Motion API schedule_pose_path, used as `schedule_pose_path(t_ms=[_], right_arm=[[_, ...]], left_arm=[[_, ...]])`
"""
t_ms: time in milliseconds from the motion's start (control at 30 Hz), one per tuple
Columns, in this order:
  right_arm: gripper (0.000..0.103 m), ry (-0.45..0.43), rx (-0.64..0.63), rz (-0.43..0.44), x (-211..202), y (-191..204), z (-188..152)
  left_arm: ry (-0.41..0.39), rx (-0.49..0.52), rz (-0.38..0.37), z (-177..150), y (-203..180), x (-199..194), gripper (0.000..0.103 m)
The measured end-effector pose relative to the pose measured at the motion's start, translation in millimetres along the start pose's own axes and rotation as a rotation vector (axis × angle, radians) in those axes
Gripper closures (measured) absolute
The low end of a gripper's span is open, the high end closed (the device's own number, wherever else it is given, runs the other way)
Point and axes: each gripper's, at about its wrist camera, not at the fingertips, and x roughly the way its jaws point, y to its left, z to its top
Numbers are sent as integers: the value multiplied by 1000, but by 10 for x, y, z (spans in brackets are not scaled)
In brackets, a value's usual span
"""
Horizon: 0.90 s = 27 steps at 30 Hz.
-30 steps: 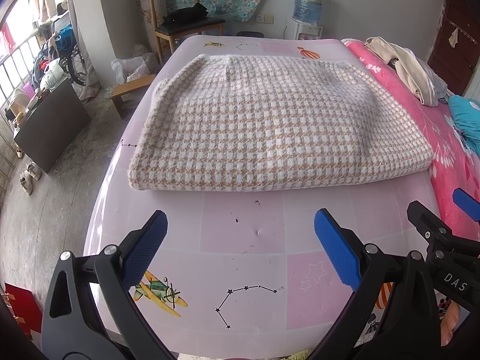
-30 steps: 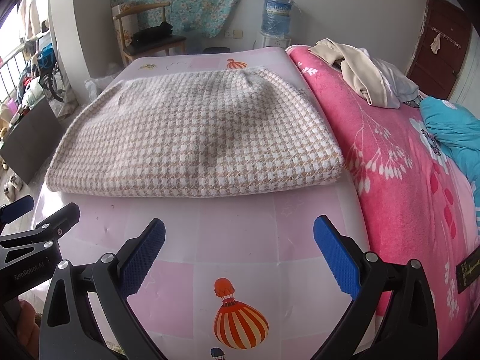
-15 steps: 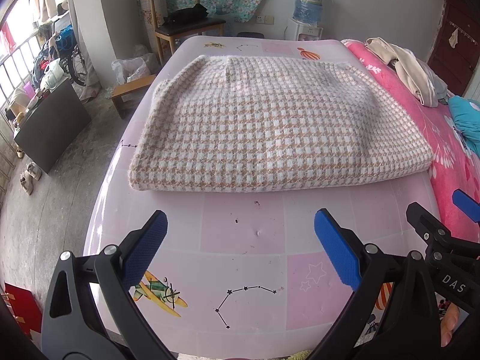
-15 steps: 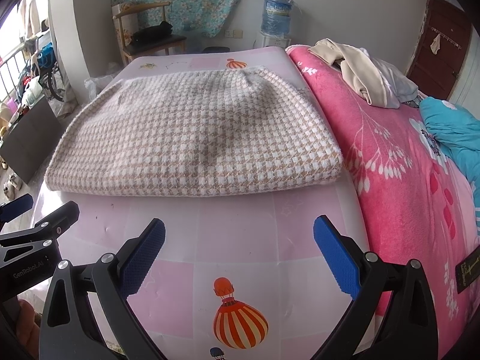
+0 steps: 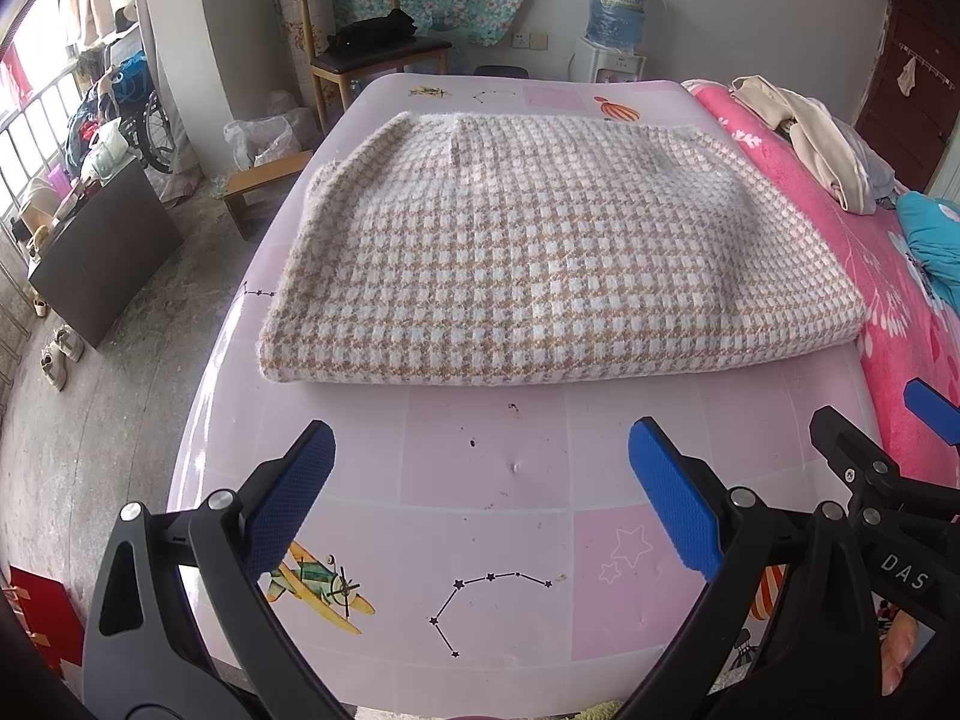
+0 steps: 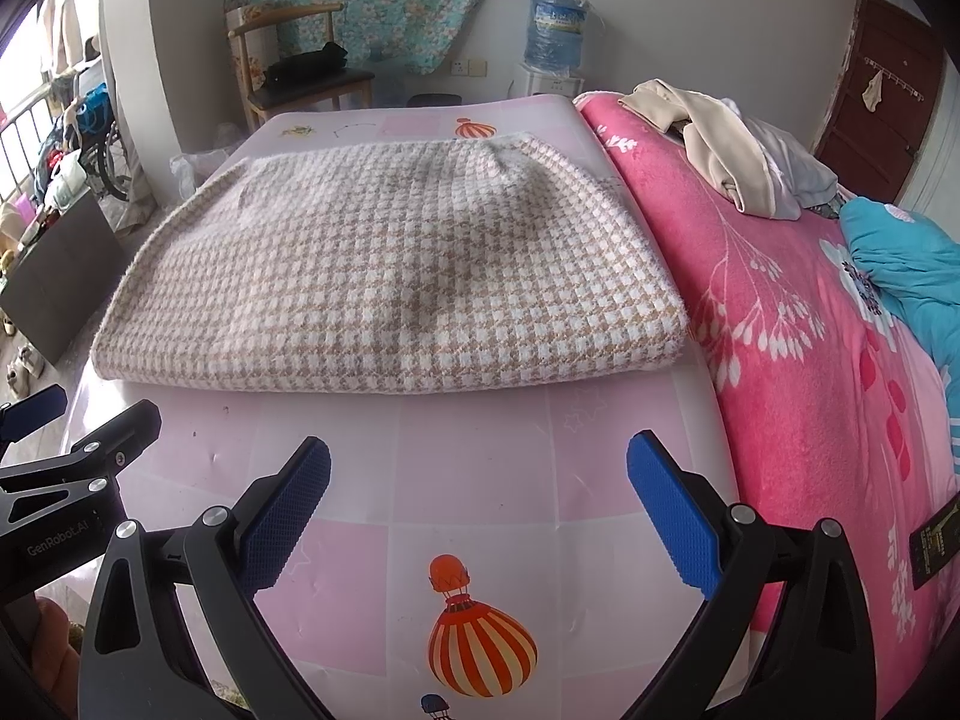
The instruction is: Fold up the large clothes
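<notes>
Lying folded into a thick rectangle on the pale pink mat point(image 5: 480, 468): the houndstooth garment point(image 5: 558, 252), beige and white, its near folded edge facing both cameras. It sits toward the far half of the mat, right edge just beside the pink floral blanket point(image 6: 798, 324).

Left gripper point(image 5: 480, 498): jaws spread wide, blue pads apart, holding nothing, above bare mat short of the garment. Right gripper point(image 6: 479, 504): same, jaws wide, empty, clear of the cloth.

Left wrist view only: concrete floor to the left, dark cabinet point(image 5: 102, 252), pair of shoes point(image 5: 60, 354), low wooden stool point(image 5: 264, 186), wheelchair point(image 5: 147, 126) by the railing; printed airplane point(image 5: 318, 585) and constellation on the mat. The right gripper enters at this view's right edge.

Right wrist view only: more of the blanket, a teal cloth point(image 6: 906, 264) on it, a striped balloon print point(image 6: 480, 642) between the fingers. The left gripper shows at the left edge.

Both views: wooden chair point(image 5: 366, 54), water jug point(image 5: 618, 6), heap of cream clothing point(image 6: 720, 150) on the blanket.
</notes>
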Motion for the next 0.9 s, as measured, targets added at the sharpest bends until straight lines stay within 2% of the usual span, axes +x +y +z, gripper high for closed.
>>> schedule_pose_path(t_ms=[900], right_arm=[[6, -2, -3, -1, -13, -1, 4]], left_arm=[[-2, -5, 5, 12, 6, -10, 8]])
